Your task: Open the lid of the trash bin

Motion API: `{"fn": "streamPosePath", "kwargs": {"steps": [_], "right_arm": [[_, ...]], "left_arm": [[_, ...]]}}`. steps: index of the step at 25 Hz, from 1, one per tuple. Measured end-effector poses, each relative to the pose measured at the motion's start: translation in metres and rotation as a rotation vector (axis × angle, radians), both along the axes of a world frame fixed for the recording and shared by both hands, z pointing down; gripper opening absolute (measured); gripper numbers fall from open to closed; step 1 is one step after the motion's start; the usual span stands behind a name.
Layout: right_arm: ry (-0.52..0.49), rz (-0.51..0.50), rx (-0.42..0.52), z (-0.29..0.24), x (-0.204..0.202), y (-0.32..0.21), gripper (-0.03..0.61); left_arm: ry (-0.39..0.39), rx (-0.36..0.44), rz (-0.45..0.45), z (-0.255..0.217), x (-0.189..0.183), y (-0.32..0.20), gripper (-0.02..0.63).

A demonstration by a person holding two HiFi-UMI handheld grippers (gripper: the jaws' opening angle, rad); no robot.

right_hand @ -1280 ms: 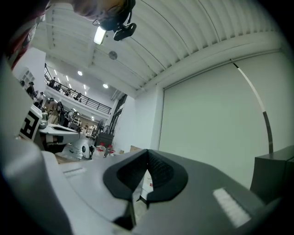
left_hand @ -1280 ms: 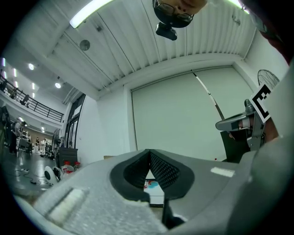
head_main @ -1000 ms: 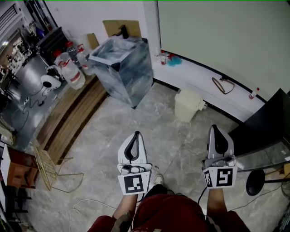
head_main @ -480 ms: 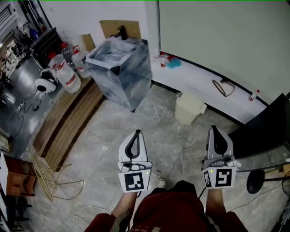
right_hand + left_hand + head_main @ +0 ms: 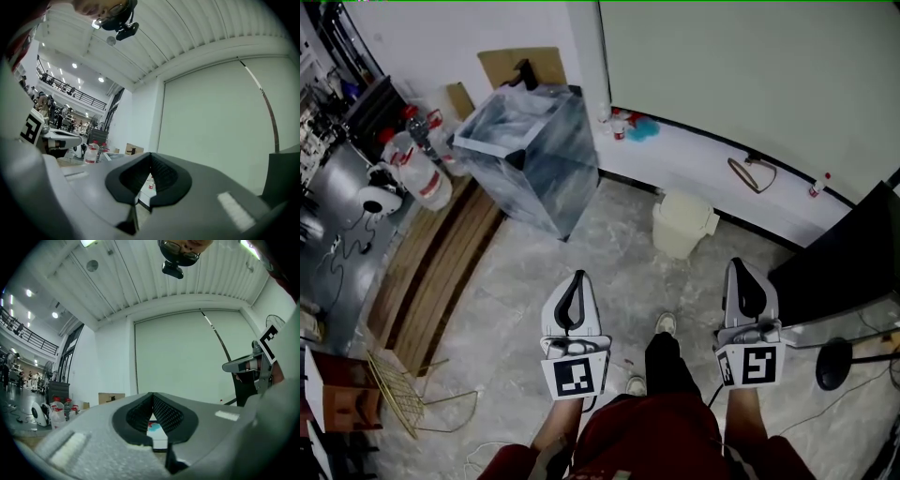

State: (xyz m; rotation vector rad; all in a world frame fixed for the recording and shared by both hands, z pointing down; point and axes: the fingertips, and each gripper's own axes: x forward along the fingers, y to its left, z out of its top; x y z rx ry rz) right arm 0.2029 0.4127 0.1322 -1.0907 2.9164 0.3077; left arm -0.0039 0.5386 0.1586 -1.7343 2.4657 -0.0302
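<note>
A small cream trash bin [image 5: 682, 224] stands on the stone floor against a low white ledge [image 5: 741, 197], its lid down. My left gripper [image 5: 577, 279] is held low in front of me, shut and empty, well short of the bin. My right gripper [image 5: 742, 267] is level with it on the right, also shut and empty. In the left gripper view the shut jaws [image 5: 152, 398] point at the pale wall. The right gripper view shows the same: jaws [image 5: 150, 157] shut, bin hidden.
A large bag-lined bin [image 5: 532, 155] stands far left of the small one. Water bottles [image 5: 420, 178] and wooden boards [image 5: 431, 267] lie at the left, a wire rack [image 5: 394, 398] near me. A black cabinet [image 5: 844, 258] is at the right. My shoe [image 5: 666, 324] is between the grippers.
The person has stepped forward; a leg and shoe now show between the grippers and the scene has slid left. Both grippers keep the same pose, shut.
</note>
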Motion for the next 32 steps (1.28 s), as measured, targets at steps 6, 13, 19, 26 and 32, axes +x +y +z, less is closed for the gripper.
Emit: {"fn": "streamPosePath", "kwargs": {"steps": [6,13,19,26,32], "right_arm": [[-0.019,0.012,-0.022,0.007,-0.005,-0.063,0.001],[-0.011,0.003,-0.041,0.008,-0.019,-0.136,0.0],[-0.017,0.023,-0.061,0.014,-0.015,-0.202,0.001],[-0.031,0.048,-0.079,0.025,-0.007,-0.27,0.0],[-0.052,0.059,-0.082,0.027,-0.005,-0.311,0.0]], "left_arm": [[-0.028,-0.015,0.024,-0.003,-0.003,-0.063,0.005],[-0.034,-0.026,0.049,-0.013,-0.009,-0.147,0.005],[-0.044,-0.04,0.081,-0.016,-0.002,-0.218,0.005],[-0.057,-0.064,0.115,-0.013,0.005,-0.288,0.005],[-0.065,-0.072,0.138,-0.013,0.011,-0.33,0.005]]}}
